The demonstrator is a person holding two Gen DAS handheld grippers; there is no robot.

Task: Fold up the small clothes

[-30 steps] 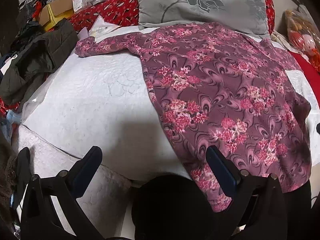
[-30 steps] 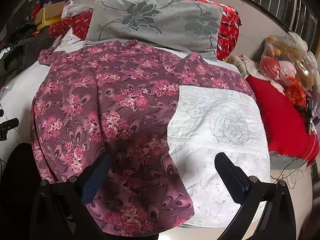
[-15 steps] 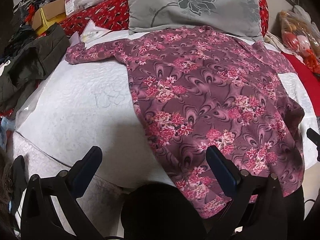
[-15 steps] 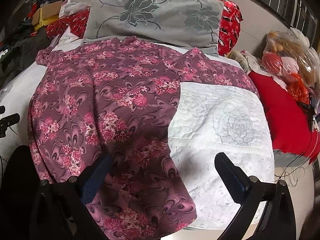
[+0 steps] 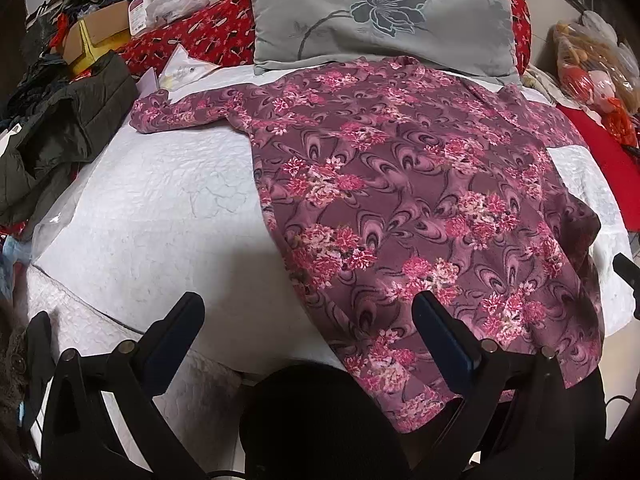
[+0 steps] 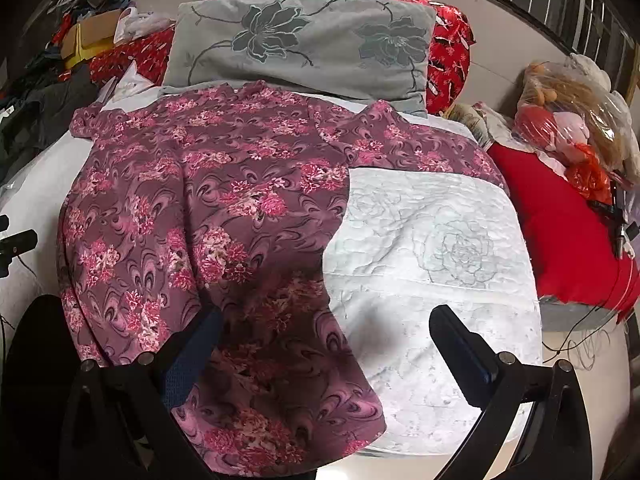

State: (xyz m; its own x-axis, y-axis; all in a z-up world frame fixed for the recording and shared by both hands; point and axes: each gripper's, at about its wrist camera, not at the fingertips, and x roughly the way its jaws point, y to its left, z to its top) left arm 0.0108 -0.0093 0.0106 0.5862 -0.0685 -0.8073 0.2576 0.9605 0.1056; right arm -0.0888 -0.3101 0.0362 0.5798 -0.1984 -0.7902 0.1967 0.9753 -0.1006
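Note:
A purple long-sleeved top with pink flowers [image 5: 400,184] [image 6: 208,208] lies spread flat on the white quilted bed [image 5: 152,208] [image 6: 432,248], its hem hanging over the near edge. One sleeve [image 5: 180,110] stretches left, the other [image 6: 420,148] stretches right. My left gripper [image 5: 308,320] hovers open above the near edge, its right finger over the hem's left part. My right gripper [image 6: 324,332] hovers open too, its left finger over the hem's right part. Neither holds anything.
A grey flowered pillow [image 5: 384,16] [image 6: 304,44] lies at the head on a red cover [image 5: 192,40]. A dark jacket [image 5: 64,128] and a cardboard box [image 5: 96,36] pile at the left. A red cushion [image 6: 560,216] and a bagged doll [image 6: 560,120] sit at the right.
Both grippers have drawn back and risen slightly, so more of the hem and bed edge shows. The top has not moved. Both grippers stayed open.

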